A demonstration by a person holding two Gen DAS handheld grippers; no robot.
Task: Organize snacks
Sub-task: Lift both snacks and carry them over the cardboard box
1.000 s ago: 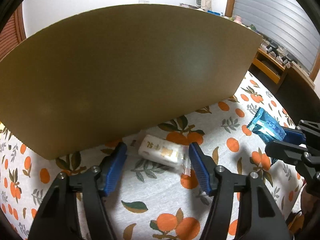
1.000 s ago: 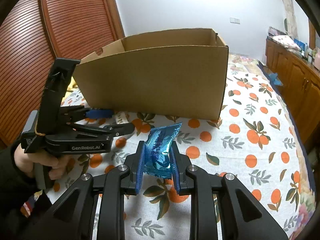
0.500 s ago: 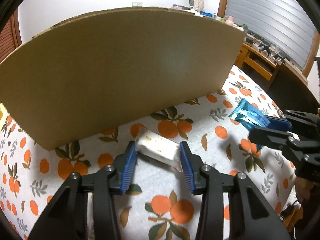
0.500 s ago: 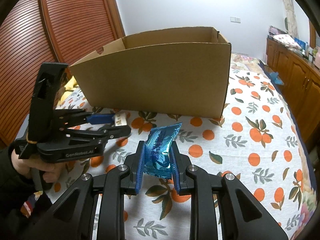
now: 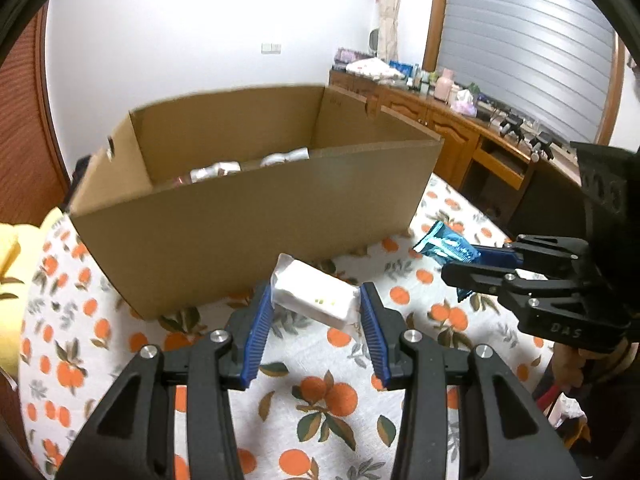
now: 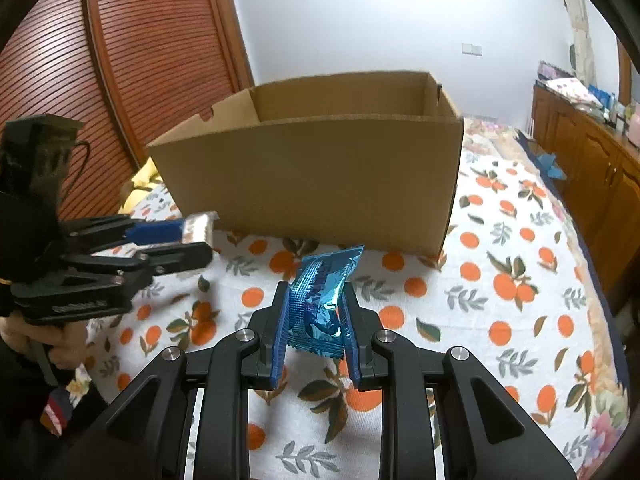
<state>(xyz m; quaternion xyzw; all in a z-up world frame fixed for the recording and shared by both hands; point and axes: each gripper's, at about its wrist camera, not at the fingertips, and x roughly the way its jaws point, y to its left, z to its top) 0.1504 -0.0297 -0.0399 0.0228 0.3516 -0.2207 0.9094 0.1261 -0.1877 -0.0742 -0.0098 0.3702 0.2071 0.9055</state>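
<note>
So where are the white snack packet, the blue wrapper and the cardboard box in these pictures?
white snack packet point(image 5: 314, 296): left wrist view, middle of its top face.
blue wrapper point(image 6: 318, 300): right wrist view, centre of the foil.
cardboard box point(image 6: 316, 178): right wrist view, its near wall.

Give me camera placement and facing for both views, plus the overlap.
Left wrist: sits on the left gripper, looks forward and down along its fingers at the white packet they hold and the cardboard box; the right gripper and a bit of hand show at the right edge.
Right wrist: sits on the right gripper, same downward tilt, facing the blue packet and the box; the left gripper and its hand show at the left.
Shared: box, both packets, orange-print cloth, each other's gripper.
</note>
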